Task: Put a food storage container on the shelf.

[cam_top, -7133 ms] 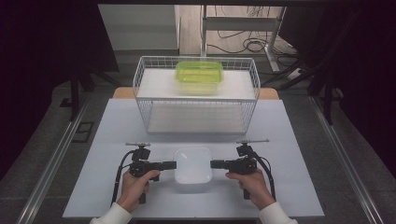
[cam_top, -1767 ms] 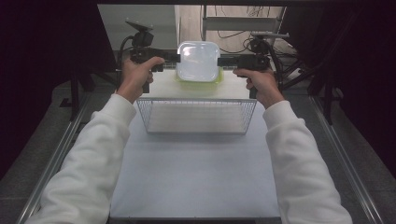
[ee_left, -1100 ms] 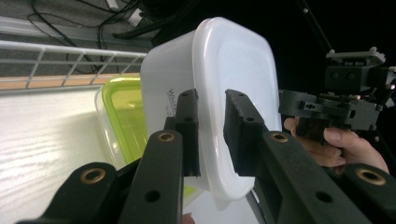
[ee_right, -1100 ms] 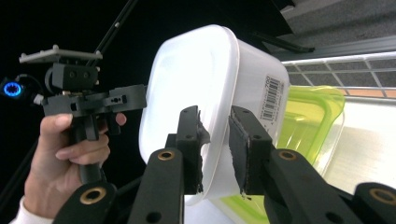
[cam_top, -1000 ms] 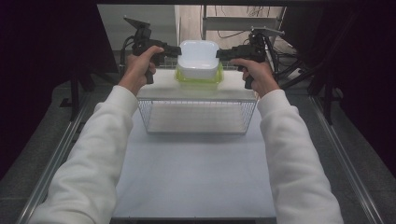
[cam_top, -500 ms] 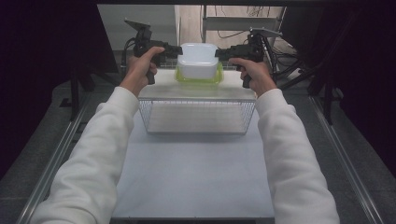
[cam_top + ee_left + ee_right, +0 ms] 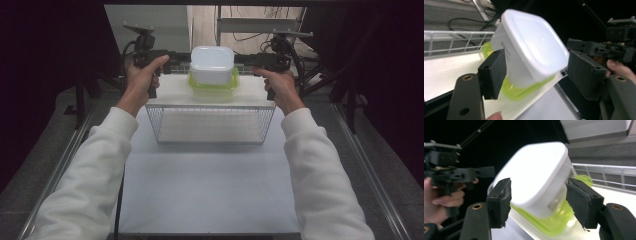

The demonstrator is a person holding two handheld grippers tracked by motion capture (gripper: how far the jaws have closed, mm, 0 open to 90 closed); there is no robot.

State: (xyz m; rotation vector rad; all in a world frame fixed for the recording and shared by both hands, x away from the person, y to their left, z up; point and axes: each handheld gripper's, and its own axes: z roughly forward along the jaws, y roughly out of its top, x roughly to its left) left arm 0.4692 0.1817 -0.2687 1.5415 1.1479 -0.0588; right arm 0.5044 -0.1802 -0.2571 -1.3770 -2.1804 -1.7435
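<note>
A white lidded container (image 7: 212, 64) rests on top of a green-lidded container (image 7: 212, 89), which stands on the white board across the wire basket (image 7: 210, 125). My left gripper (image 7: 182, 57) is at the white container's left side and my right gripper (image 7: 245, 59) at its right. In the left gripper view the white container (image 7: 529, 50) lies between wide jaws, with a gap at the far pad (image 7: 585, 73); my left gripper (image 7: 539, 75) is open. In the right gripper view the blurred white container (image 7: 536, 177) sits between the spread jaws of my right gripper (image 7: 541, 202).
The white table (image 7: 210, 185) stretches bare in front of the basket. Metal rails run along both table sides. Behind the basket are dark stands, cables (image 7: 250, 35) on the floor and black curtains left and right.
The white container was lifted from the table's front, carried over the basket and brought down onto the green container. Over the last half second it sank slightly and both hands edged back.
</note>
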